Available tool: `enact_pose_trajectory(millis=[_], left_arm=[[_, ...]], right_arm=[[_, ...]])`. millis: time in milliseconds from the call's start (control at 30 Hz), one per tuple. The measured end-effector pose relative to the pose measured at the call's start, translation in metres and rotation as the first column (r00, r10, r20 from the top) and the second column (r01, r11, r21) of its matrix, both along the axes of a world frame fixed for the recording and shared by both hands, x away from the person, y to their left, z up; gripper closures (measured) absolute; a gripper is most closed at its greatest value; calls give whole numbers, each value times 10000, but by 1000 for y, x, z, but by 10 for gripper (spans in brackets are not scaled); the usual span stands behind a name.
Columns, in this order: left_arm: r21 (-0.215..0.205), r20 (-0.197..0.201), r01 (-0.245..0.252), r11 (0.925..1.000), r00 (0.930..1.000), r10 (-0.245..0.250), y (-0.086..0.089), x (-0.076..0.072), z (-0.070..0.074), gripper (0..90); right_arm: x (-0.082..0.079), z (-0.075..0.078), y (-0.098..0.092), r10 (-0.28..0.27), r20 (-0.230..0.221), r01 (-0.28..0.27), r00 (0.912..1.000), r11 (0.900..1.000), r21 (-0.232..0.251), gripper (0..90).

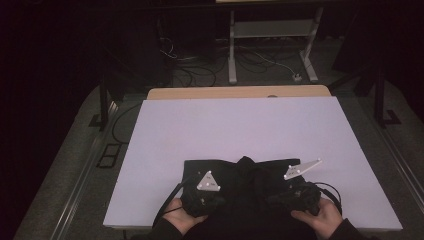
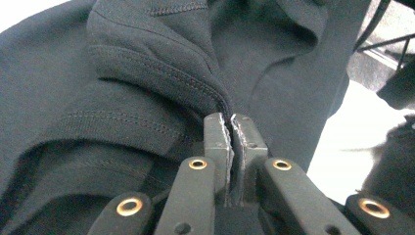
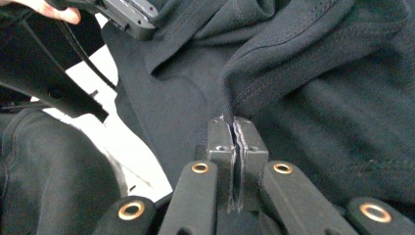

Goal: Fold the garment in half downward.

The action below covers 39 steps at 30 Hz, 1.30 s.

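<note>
1. A dark knit garment (image 1: pixel 240 172), soft with stitched seams, lies bunched at the near edge of the smooth white surface (image 1: pixel 240 125).
2. Left gripper (image 2: pixel 230 120): jaws clamped on a folded hem.
3. Right gripper (image 3: pixel 232 121): jaws pinching the fabric edge.

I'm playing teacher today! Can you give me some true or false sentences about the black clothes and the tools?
1. The left tool is pinching the black garment. True.
2. The right tool is wide open. False: its jaws are shut on a fold of the garment.
3. The garment lies at the far edge of the white board. False: it lies at the near edge, by the person's hands.
4. The fabric has stitched seams. True.
5. A red cup stands on the board. False: the garment and the tools are what is on it.
</note>
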<state>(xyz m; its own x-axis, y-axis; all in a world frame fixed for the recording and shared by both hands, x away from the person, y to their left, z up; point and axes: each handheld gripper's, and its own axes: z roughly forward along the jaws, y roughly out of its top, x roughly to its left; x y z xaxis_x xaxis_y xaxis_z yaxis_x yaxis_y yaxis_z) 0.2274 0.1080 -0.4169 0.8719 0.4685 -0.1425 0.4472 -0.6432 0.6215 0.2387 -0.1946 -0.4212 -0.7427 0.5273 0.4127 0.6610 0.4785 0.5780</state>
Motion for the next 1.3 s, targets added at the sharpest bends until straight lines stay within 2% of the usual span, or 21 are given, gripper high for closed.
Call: enact_pose_trajectory(millis=[100,200,267,333,433,500,600,900,1033,1233,1300], left_arm=[[121,-89,58,9999,9999,-57,0,-2,-2,844],[138,-153,-83,9999,9998,85,1,-2,-2,831],[180,-211,-143,9997,9997,146,1,-2,-3,789],[201,-95,-135,9997,9999,137,2,-3,-3,731],[40,-37,-409,9992,9992,410,2,-4,-1,592],[58,152,-443,9990,9989,442,5,-6,1,515],[-209,82,-548,9983,9985,550,9,-5,4,401],[-939,-260,-647,9935,9977,625,22,1,11,242],[-1308,-406,-397,9906,9986,346,24,4,13,166],[-1402,-598,-328,9896,9979,246,25,8,13,47],[-1499,-604,-375,9880,9978,287,26,9,14,15]], right_arm=[[-3,-2,-1,50,-75,-50,10000,10000,-78,858],[-4,-3,-2,71,-129,-72,9999,9999,-75,856],[-4,-3,-3,49,-195,-50,9998,10000,-65,854],[-4,-3,-3,47,-235,-48,9997,10000,-54,840],[-6,-2,-3,-51,-20,51,10000,9999,-106,767],[-7,0,-4,-170,107,171,9998,9998,-117,714],[-8,4,-8,-309,364,310,9989,9995,-23,648],[-11,14,-18,-584,938,572,9939,9982,149,406],[-10,17,-21,-664,1245,650,9900,9978,151,308],[-8,21,-24,-870,1326,853,9873,9962,182,153],[-7,22,-24,-901,1389,891,9862,9959,137,136]])
